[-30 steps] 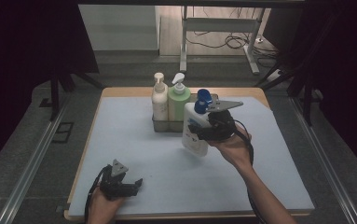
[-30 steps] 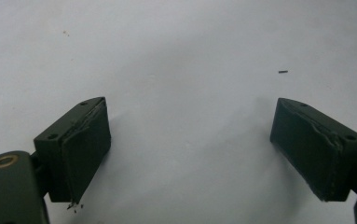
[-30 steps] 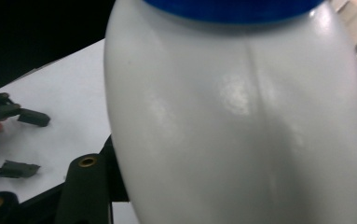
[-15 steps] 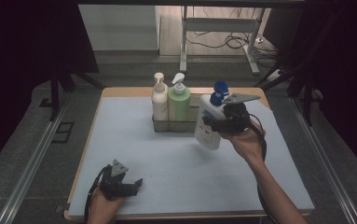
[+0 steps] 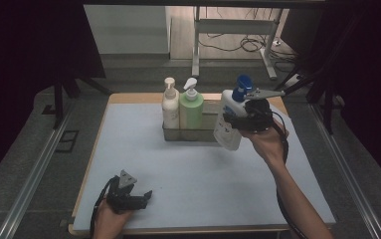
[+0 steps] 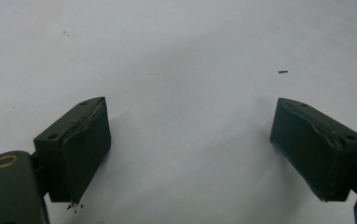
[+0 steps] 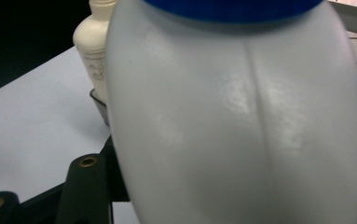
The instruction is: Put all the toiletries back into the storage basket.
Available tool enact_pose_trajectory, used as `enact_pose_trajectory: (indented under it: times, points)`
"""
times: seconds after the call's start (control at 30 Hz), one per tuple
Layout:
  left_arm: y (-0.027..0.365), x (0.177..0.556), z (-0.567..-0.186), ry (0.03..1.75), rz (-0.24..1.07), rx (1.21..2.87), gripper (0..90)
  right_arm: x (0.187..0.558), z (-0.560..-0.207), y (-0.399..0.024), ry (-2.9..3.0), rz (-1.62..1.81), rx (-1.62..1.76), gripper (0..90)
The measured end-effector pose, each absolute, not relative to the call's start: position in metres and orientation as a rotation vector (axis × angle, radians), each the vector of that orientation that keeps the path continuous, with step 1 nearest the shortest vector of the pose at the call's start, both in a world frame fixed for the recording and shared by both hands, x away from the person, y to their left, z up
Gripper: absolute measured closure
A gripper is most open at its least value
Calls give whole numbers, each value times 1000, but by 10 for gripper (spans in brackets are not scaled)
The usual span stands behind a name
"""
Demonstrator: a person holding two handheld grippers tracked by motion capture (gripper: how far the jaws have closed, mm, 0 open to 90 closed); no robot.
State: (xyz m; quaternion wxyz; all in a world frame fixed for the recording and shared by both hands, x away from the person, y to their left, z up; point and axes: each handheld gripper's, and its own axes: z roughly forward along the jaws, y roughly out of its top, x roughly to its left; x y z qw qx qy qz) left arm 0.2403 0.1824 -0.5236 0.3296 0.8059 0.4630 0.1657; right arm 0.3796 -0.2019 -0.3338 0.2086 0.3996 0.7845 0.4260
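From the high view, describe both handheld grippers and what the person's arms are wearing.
Both are black two-jaw tools. The left gripper carries a grey three-cornered plate on top, and a black cable loops from it. In its own view its flat rectangular pads look worn, with frayed edges and a brass-coloured screw near one. The right gripper has the same grey plate, its black cable trailing along the forearm. The forearms are bare, no sleeves visible.

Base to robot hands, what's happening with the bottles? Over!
Right gripper shut on white blue-capped plastic bottle, lifted beside grey metal rack. Left gripper open, empty, resting on white table. Nothing blocking.
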Motion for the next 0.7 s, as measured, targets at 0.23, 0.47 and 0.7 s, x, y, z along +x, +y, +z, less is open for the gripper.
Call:
enact_pose_trajectory:
  times: [0.23,0.47,0.7]
  points:
    - [182,240,-524,1211,433,2109,119,393,-328,-197,2158,1172,1129,406]
    - [182,240,-524,1211,433,2109,119,406,-324,-194,2141,1160,1147,406]
    - [183,240,-524,1211,433,2109,119,419,-325,-190,2129,1158,1166,407]
